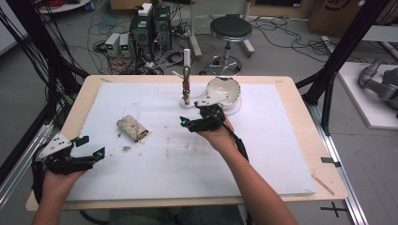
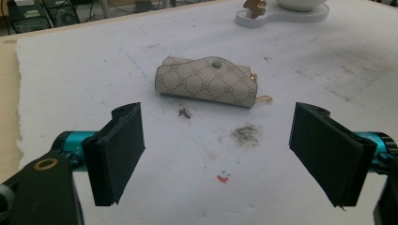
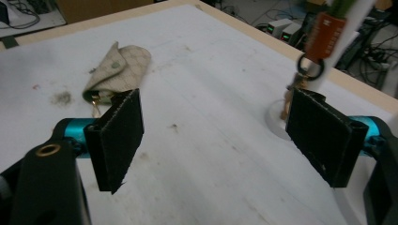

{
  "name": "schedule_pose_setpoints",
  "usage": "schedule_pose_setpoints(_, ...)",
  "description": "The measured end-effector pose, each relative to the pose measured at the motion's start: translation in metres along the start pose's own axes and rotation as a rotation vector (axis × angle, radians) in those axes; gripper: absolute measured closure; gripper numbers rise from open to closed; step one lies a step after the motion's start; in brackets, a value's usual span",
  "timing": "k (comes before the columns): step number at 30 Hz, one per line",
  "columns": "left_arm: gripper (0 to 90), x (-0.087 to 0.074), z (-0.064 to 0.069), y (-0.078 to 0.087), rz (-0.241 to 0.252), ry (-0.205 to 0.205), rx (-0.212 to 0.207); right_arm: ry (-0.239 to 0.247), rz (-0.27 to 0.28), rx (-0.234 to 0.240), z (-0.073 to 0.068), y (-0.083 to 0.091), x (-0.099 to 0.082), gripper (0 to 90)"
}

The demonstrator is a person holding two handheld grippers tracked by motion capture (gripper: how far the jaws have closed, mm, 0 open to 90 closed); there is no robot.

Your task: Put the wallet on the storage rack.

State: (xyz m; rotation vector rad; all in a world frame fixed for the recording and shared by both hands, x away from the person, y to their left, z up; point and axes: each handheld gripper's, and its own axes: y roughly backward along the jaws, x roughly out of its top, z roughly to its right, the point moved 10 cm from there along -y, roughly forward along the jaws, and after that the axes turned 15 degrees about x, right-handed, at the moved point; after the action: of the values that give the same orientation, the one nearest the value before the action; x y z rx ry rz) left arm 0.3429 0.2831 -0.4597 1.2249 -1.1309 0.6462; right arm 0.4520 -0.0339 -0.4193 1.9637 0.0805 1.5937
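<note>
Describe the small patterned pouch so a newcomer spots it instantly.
On the white foam sheet covering the wooden table, look left of centre. The beige monogram-patterned key pouch lies there on its side, rolled shut with a snap button, unlike the white stand with bowl farther back.

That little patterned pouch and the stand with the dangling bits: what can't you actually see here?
- Pouch contents: left gripper view, its flap is snapped shut.
- Hanging keys: right gripper view, blurred, partly behind the right gripper.
- Stand top: right gripper view, cut off by the upper edge.
- Bowl inside: high view, too small.

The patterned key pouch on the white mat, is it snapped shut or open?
Shut. The key pouch lies on its side with the flap folded over and the snap button pressed down; a gold clasp pokes out one end.
</note>
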Motion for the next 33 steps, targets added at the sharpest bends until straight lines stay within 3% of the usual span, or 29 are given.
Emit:
schedule_pose_setpoints(6, 18.3, -0.001, -0.001, 0.003, 0.001, -0.002, 0.000, 0.022, -0.028, 0.026, -0.008, -0.029, 0.011, 20.1)
schedule_pose_setpoints(20, 18.3, -0.008, -0.006, 0.011, -0.008, -0.006, 0.018, 0.007, -0.064, 0.082, -0.026, -0.095, 0.025, 20.1)
schedule_pose_setpoints(33, 18.3, -0.009, -0.011, 0.015, -0.003, 0.003, 0.028, 0.010, -0.124, 0.101, -0.039, -0.144, 0.021, 20.0)
